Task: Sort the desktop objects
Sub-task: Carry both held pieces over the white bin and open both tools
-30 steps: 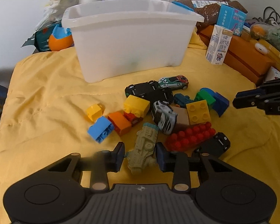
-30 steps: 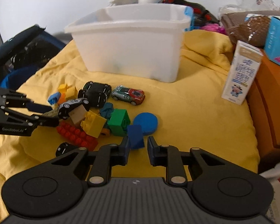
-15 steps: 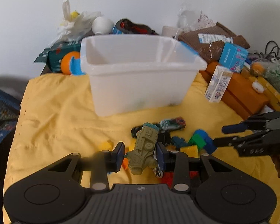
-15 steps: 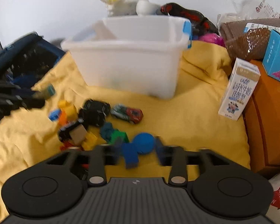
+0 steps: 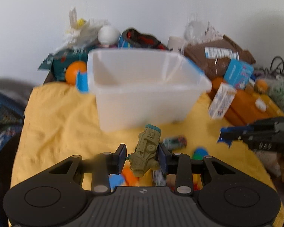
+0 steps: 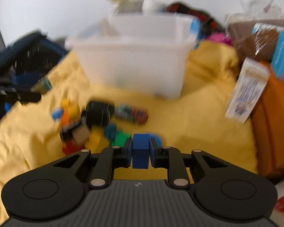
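My left gripper (image 5: 142, 158) is shut on an olive-green toy truck (image 5: 146, 150), lifted above the yellow cloth in front of the white plastic bin (image 5: 142, 89). My right gripper (image 6: 140, 150) is shut on a dark blue block (image 6: 140, 150), just above the cloth. The left wrist view shows the right gripper (image 5: 225, 138) at the right edge with the blue block at its tip. The left gripper (image 6: 36, 92) shows at the left edge of the right wrist view. A pile of toy cars (image 6: 131, 113) and coloured bricks (image 6: 96, 141) lies on the cloth.
A milk carton (image 6: 246, 90) stands at the right beside orange boxes (image 6: 274, 124). Bags, a blue box (image 5: 238, 73) and loose clutter crowd the space behind the bin. A dark bag (image 6: 22, 56) sits off the cloth's left edge.
My left gripper rose with the green truck toward the bin. My right gripper opened, then closed on the dark blue block and lifted slightly.
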